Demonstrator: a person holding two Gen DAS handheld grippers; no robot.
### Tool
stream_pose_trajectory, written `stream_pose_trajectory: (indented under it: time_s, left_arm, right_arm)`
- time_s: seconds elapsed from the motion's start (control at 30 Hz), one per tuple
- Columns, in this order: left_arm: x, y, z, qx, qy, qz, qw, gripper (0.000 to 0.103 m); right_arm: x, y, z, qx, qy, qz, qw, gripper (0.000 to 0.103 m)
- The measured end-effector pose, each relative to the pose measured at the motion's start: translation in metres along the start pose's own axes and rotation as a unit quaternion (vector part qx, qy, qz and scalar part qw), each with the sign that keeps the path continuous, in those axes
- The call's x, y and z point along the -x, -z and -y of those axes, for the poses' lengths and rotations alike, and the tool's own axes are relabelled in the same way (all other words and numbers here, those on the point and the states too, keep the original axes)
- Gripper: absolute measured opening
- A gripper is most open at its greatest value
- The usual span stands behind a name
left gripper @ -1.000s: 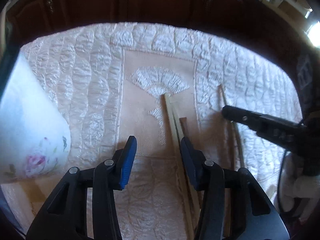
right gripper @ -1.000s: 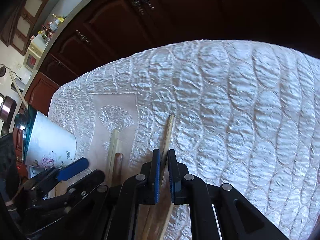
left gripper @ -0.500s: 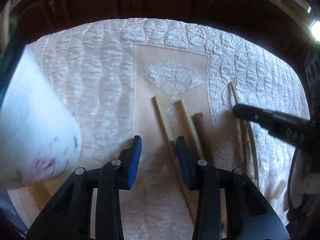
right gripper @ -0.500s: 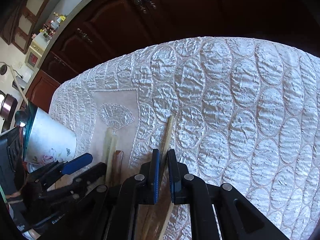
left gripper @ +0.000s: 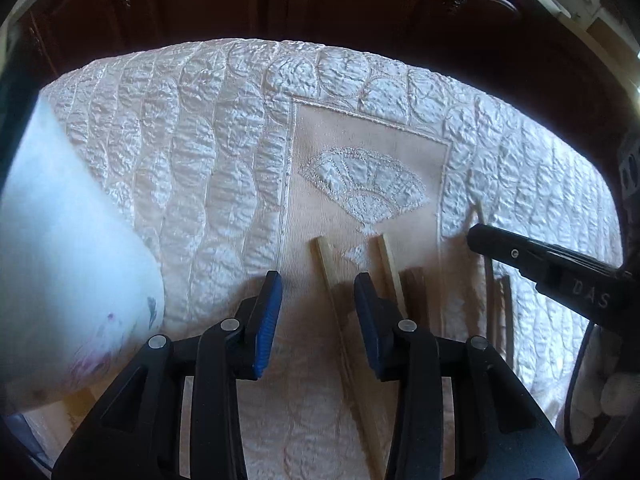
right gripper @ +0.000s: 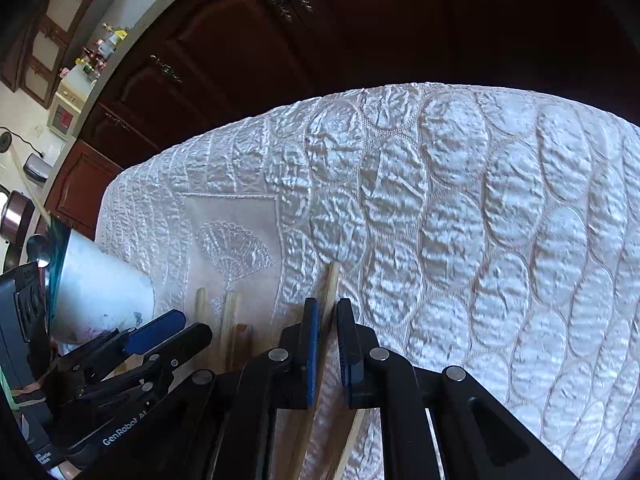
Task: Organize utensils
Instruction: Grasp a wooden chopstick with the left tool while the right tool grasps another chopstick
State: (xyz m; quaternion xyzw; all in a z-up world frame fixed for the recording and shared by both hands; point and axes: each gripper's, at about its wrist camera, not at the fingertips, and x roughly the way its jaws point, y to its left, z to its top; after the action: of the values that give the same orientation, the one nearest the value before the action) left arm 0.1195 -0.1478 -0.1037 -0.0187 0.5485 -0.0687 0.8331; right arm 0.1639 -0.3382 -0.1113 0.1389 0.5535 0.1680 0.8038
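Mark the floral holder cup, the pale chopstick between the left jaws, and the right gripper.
floral holder cup [left gripper: 72,280], left wrist view, on its white side wall.
pale chopstick [left gripper: 327,272], left wrist view, upper stretch of the shaft lying on the cloth.
right gripper [right gripper: 324,344], right wrist view, midway between the fingertips, shut on chopsticks.

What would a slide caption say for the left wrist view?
Left gripper opening over a chopstick on the quilted cloth.

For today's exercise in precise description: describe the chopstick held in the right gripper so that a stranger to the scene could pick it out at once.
Start at the quilted white cloth covering the table. On its quilted part, just right of the smooth beige panel with the stitched fan, a pale chopstick lies. Unlike the chopsticks on the panel, it is pinched in the right gripper.
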Motion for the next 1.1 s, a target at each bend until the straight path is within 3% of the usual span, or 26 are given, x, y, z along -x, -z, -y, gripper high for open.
stream_pose_trajectory:
  time_s: [0.13,0.17,0.2,0.33,0.53,0.63,0.77,0.9,1.03,1.1]
  left_arm:
    - [-0.007,-0.007,0.000,-0.008,-0.003,0.004,1.0000,0.035]
    - [-0.008,-0.009,0.000,-0.010,0.004,0.006,0.9999,0.029]
    - [-0.007,-0.009,0.005,-0.013,0.011,0.007,0.9998,0.013]
    - [0.005,-0.004,0.008,-0.006,0.040,-0.002,0.9992,0.006]
    - [0.060,0.006,-0.011,-0.017,0.072,0.037,0.9965,0.005]
    - [0.071,0.007,-0.018,-0.020,0.064,0.046,0.9967,0.005]
    - [0.057,0.010,-0.020,0.001,0.062,0.031,0.9976,0.008]
    - [0.030,0.012,-0.002,-0.008,0.043,0.009,0.9990,0.022]
    - [0.001,0.007,0.005,-0.003,0.027,-0.013,0.9996,0.023]
    - [-0.002,0.006,0.006,-0.006,0.025,-0.001,0.9997,0.022]
  right_arm:
    - [-0.007,-0.009,-0.007,0.007,-0.002,-0.002,1.000,0.008]
    - [-0.008,-0.010,-0.008,0.010,-0.003,-0.002,1.000,0.008]
    - [-0.007,-0.010,-0.010,0.014,-0.002,0.000,1.000,0.008]
    - [0.004,-0.005,-0.024,0.024,-0.009,0.015,1.000,0.007]
    - [0.046,-0.001,-0.048,0.044,-0.032,0.061,0.997,0.006]
    - [0.065,0.006,-0.058,0.062,-0.032,0.078,0.995,0.006]
    - [0.072,0.013,-0.061,0.058,-0.020,0.084,0.995,0.006]
    - [0.076,0.016,-0.054,0.057,-0.016,0.081,0.995,0.006]
    - [0.084,0.019,-0.048,0.061,-0.018,0.085,0.994,0.006]
    - [0.088,0.020,-0.047,0.063,-0.021,0.087,0.994,0.006]
